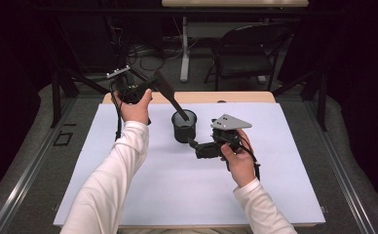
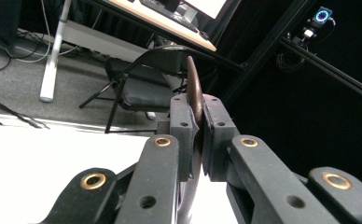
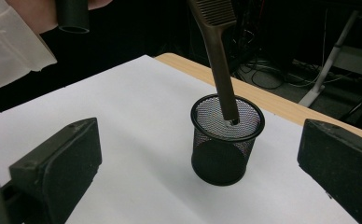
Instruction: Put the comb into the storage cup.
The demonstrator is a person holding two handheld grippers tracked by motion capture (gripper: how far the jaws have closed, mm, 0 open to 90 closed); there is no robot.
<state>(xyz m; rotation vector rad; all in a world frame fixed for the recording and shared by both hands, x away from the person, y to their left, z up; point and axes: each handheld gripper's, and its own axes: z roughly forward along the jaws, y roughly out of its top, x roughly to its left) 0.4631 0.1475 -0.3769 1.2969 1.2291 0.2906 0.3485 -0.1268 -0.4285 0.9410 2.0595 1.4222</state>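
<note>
A dark brown flat-headed utensil [image 1: 170, 95] slants down from upper left, its handle tip inside a black mesh cup [image 1: 183, 132] on the white sheet. My left gripper [image 1: 150, 87] is raised behind and left of the cup, shut on the utensil's head. In the left gripper view the pads [image 2: 214, 135] pinch the thin brown edge [image 2: 194, 88]. My right gripper [image 1: 195, 148] rests low just right of the cup and is open. In the right gripper view the cup [image 3: 221, 163] stands between the wide-apart jaws with the handle [image 3: 223, 79] in it.
A white sheet [image 1: 187, 190] covers most of the wooden table [image 1: 236, 96]. A folding chair [image 1: 248, 48] and a desk leg [image 1: 184, 53] stand beyond the far edge. The person's white sleeve [image 3: 11, 42] hangs at upper left in the right gripper view.
</note>
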